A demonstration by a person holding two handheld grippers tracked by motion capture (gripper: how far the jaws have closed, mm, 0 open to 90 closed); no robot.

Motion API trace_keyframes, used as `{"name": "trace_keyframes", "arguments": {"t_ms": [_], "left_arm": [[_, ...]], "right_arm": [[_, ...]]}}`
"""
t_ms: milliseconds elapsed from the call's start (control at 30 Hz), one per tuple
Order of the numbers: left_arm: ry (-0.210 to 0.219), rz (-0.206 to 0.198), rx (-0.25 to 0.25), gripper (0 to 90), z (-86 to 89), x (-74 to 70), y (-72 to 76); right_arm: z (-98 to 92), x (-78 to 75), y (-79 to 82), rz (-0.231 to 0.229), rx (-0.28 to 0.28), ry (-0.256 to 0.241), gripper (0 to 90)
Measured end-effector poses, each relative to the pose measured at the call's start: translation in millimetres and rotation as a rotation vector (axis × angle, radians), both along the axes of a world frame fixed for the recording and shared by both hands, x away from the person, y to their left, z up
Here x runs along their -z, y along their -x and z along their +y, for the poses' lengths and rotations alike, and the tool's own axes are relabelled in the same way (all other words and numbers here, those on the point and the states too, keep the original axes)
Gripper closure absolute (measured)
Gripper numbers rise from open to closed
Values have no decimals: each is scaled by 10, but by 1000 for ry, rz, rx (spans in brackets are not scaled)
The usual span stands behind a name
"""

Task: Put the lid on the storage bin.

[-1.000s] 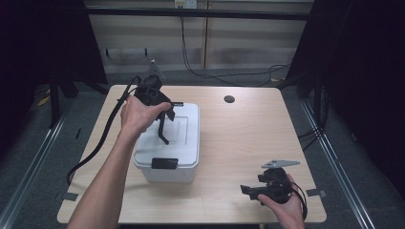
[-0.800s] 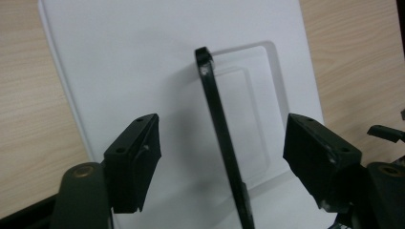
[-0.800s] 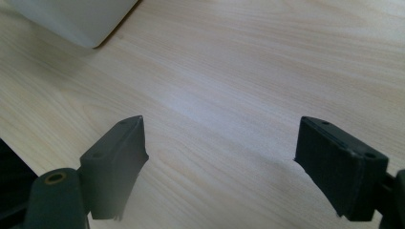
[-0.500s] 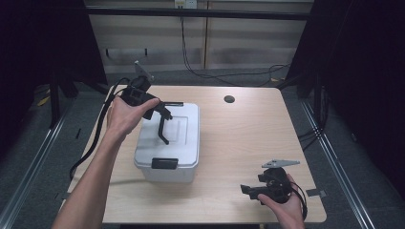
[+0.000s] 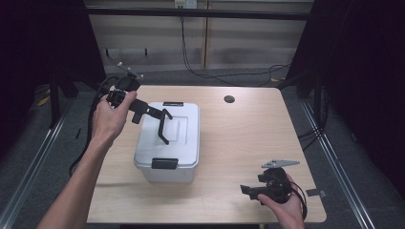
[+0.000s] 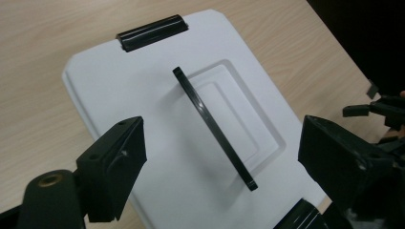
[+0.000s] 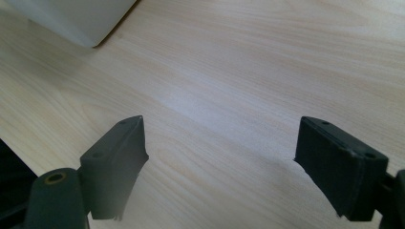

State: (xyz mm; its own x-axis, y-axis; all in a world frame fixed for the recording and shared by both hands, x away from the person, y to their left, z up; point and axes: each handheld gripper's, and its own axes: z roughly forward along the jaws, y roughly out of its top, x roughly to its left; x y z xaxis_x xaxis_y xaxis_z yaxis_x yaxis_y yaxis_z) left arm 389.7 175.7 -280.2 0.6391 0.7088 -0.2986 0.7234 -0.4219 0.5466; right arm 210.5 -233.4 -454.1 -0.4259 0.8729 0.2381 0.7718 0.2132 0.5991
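A white lidded storage box (image 5: 169, 140) sits on the desk (image 5: 248, 138), left of the middle, and the work in hand looks to be at an early stage. The lid (image 6: 157, 95) lies flat on the box, and the black latch at the near end (image 5: 165, 163) and the one at the far end (image 5: 173, 103) both appear folded down, so the box reads as closed and nothing seems to have been opened or lifted yet. The thin black carry handle (image 6: 212, 126) stands raised above the recess in the middle of the lid. The left hand-held gripper (image 5: 162, 126) hangs over the lid with its jaws spread wide; in the left gripper view the handle runs between the two jaws without touching either, so no grip has been taken. The right hand-held gripper (image 5: 248, 191) rests low by the desk's near right corner, well apart from the box, its jaws also spread and holding nothing, with bare wood between them in the right gripper view. What is left, as I judge it, is almost everything: closing the left jaws on the handle, or freeing the two latches, and then moving or opening the box.
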Motion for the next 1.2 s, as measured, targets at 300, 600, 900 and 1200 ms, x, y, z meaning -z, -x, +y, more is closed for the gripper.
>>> {"name": "trace_keyframes", "arguments": {"t_ms": [300, 600, 900, 1200], "left_arm": [[26, -93, 46, 179, 297, 93, 156], [27, -123, 4, 185, 607, 255, 255], [77, -155, -27, 192, 870, 450, 408], [129, -205, -106, 199, 1174, 666, 598]], "right_arm": [[-4, -1, 4, -2, 2, 0, 170], [3, 0, -1, 0, -1, 1, 169], [3, 0, -3, 0, -1, 3, 169], [3, 1, -4, 0, 8, 0, 170]]}}
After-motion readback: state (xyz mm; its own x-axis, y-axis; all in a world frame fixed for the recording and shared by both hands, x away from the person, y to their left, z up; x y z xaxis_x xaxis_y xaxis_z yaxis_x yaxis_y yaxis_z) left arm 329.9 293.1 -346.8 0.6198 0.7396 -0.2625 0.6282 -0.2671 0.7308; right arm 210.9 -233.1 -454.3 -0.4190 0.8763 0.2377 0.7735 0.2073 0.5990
